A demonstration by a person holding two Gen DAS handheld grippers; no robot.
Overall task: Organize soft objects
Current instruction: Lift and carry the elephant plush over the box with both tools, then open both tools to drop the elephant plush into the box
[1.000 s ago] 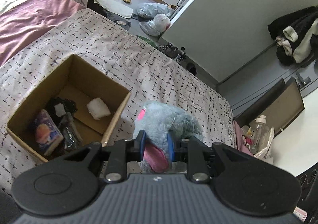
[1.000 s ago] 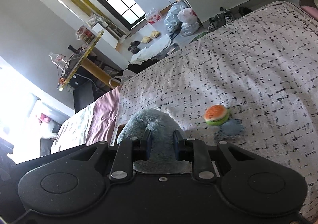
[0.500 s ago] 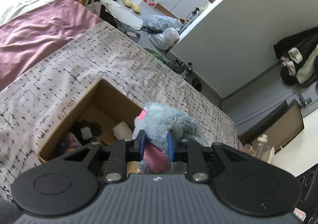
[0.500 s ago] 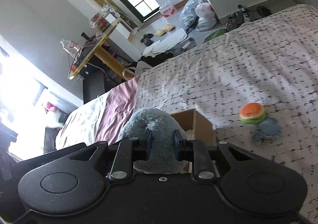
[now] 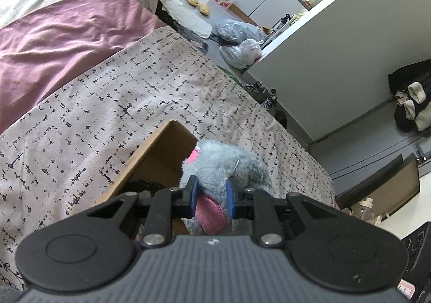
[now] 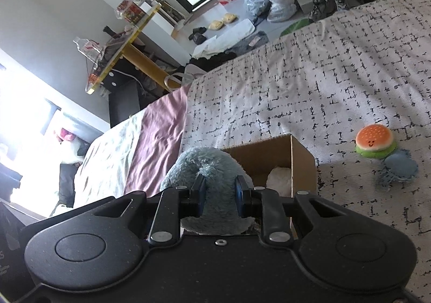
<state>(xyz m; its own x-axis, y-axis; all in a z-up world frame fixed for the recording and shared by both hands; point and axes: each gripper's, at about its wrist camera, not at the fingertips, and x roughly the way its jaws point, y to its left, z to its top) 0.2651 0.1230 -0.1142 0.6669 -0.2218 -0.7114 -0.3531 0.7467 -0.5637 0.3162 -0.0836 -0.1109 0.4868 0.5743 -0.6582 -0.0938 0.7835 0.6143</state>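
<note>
Grey plush toy (image 5: 226, 165) is clamped at both ends, left claw (image 5: 211, 196) and right claw (image 6: 219, 196) each closed on it; it hangs lengthwise between them, seemingly over the cardboard box (image 6: 301, 160) on the bed (image 6: 323, 82).

No legible text, labels or numbers; printing on distant packages too small to read.

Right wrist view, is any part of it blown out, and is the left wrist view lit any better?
Right wrist view: the window side at far left is washed out to white, while the hamburger plush and cardboard box stay sharp. Left wrist view: evenly lit, no glare, the grey plush toy crisp; both bend straight edges, fisheye style.
</note>
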